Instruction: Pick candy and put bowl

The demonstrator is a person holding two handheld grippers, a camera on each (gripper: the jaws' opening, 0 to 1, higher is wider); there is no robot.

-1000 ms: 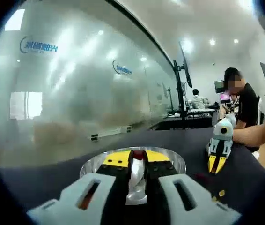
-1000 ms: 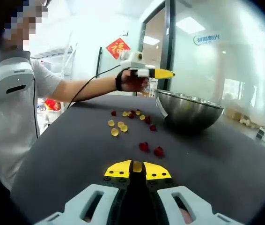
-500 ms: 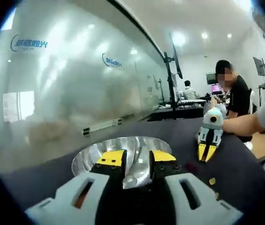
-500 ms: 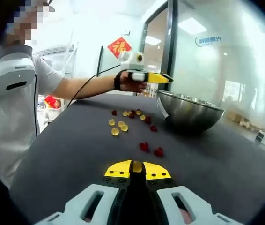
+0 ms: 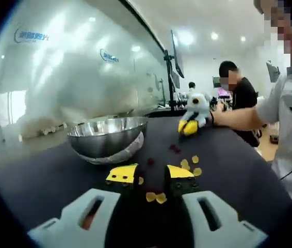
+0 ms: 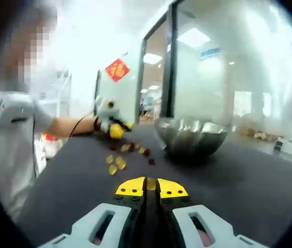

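Left gripper view: left hand-held gripper (image 5: 151, 174) with jaws standing apart, holding nothing, above the dark table (image 5: 43, 178). Just ahead of the tips, between the two jaws, two yellow candies (image 5: 155, 197) lying on the table, touching each other. One more yellow piece (image 5: 141, 181) beside the left tip, and three yellow ones (image 5: 191, 165) a bit further to the right, so six yellow counted. At least two red candies (image 5: 174, 148) further ahead, small and dark, so the number is not certain. One steel bowl (image 5: 107, 137) to the left of the candies, upright, apart from them. Behind the candies, right hand-held gripper (image 5: 190, 125) held low near the table, at the end of an outstretched arm (image 5: 233, 118). One grey sleeve (image 5: 290, 108) at the right. Further back, one person in black (image 5: 241, 98) sitting, and one monitor on a stand (image 5: 173, 49) beside a glass wall (image 5: 58, 72).

Right gripper view, rather blurred: jaws of right hand-held gripper (image 6: 151, 184) pressed on a small yellow candy (image 6: 151, 183) at the tips. Same bowl (image 6: 192, 138) ahead and to the right, same scatter of candies (image 6: 120, 163) to its left, about five yellow and four red, count not sure because of blur. Left hand-held gripper (image 6: 116, 130) seen from the front, at the far side of the scatter. On the back wall, one red square sign (image 6: 117, 69) hung as a diamond.
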